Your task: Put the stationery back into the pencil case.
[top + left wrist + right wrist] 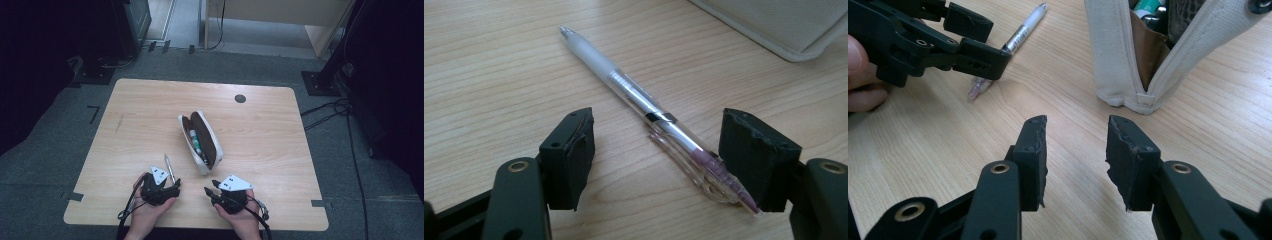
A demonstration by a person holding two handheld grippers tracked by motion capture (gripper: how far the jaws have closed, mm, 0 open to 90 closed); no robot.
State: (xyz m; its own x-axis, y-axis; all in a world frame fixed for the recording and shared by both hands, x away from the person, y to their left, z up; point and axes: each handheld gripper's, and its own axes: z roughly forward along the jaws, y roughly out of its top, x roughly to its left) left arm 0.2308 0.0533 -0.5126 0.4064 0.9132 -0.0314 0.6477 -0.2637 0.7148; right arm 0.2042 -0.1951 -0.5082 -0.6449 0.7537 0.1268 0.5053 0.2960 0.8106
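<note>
A clear pen (170, 169) with a frosted grip lies flat on the wooden table (150, 110), near its front edge. My left gripper (174, 184) is low over the pen's rear end. In the left gripper view the pen (634, 92) runs between the two pads of the left gripper (659, 135); its rear end lies against the right pad, while the left pad stands clear of it. A white pencil case (200, 141) with a brown lining lies unzipped at mid-table, with pens inside. My right gripper (210, 186) rests open just before the case's near end (1118, 55), nothing between its pads.
A dark round grommet (240, 98) sits near the table's far edge. Cables and dark stands lie on the floor to the right and behind the table. Bare wood surrounds the case on the left and right.
</note>
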